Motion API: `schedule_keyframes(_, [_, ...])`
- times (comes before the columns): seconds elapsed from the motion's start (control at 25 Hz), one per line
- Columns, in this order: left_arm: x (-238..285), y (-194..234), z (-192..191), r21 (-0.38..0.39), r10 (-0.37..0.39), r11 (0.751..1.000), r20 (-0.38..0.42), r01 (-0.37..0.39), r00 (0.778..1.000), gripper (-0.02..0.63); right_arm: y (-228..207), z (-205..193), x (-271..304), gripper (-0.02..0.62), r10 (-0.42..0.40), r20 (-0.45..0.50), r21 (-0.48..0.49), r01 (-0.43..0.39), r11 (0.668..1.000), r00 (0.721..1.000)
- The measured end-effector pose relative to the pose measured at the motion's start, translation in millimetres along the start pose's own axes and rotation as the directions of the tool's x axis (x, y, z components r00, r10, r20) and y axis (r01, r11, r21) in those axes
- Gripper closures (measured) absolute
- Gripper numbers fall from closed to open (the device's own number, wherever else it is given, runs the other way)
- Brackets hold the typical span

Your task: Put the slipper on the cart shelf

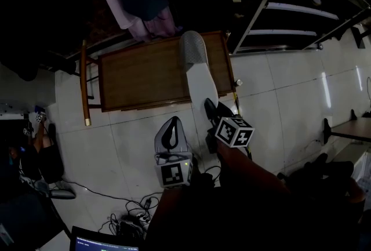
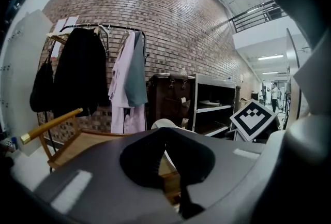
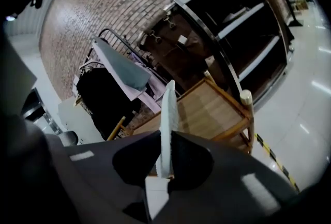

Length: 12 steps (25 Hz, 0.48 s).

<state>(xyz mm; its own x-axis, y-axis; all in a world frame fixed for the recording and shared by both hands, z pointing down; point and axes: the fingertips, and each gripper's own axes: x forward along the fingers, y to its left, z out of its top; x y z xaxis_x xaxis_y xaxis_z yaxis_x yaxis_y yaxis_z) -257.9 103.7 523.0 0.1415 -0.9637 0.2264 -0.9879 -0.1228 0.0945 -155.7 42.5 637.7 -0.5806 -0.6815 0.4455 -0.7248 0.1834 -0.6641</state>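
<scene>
The slipper (image 1: 200, 84) looked like matt white foam with a rougher grey toe, the cart (image 1: 145, 73) showed brown wood with a finely slatted, low-sheen top, and the floor tiles (image 1: 290, 93) were pale, smooth and glossy.

**Wooden cart on the tile floor**

Below me the wooden cart (image 1: 151, 106) stands on the pale tile floor (image 1: 278, 99). Its slatted top shelf (image 1: 142, 73) faces up, and a gold-tipped handle (image 1: 84, 87) runs along its left side. A metal shelving rack (image 1: 290, 18) stands on the tiles just beyond its right corner. Near my feet a tangle of cables (image 1: 134, 216) lies on the floor. A yellow-and-black tape strip (image 3: 273, 160) runs beside the cart.
</scene>
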Motion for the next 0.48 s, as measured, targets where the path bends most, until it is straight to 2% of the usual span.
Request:
schedule_keyframes(0.12, [-5,-2,11,0.008,-0.005,1.0,0.017,0.004,1.0,0.591,24,19,-16,0.551,0.034,0.053,-0.103,-0.029,0.994,0.998])
schedule_keyframes(0.24, [-8,-4,22,0.002,-0.011,1.0,0.027,0.011,1.0,0.591,54,45,-38,0.551,0.085,0.134,-0.231,-0.053,0.972,0.987])
schedule_keyframes(0.48, [-3,5,62,-0.017,0.01,1.0,0.092,-0.008,0.996,0.591,99,113,-75,0.551,0.153,0.323,-0.432,0.002,0.902,0.934])
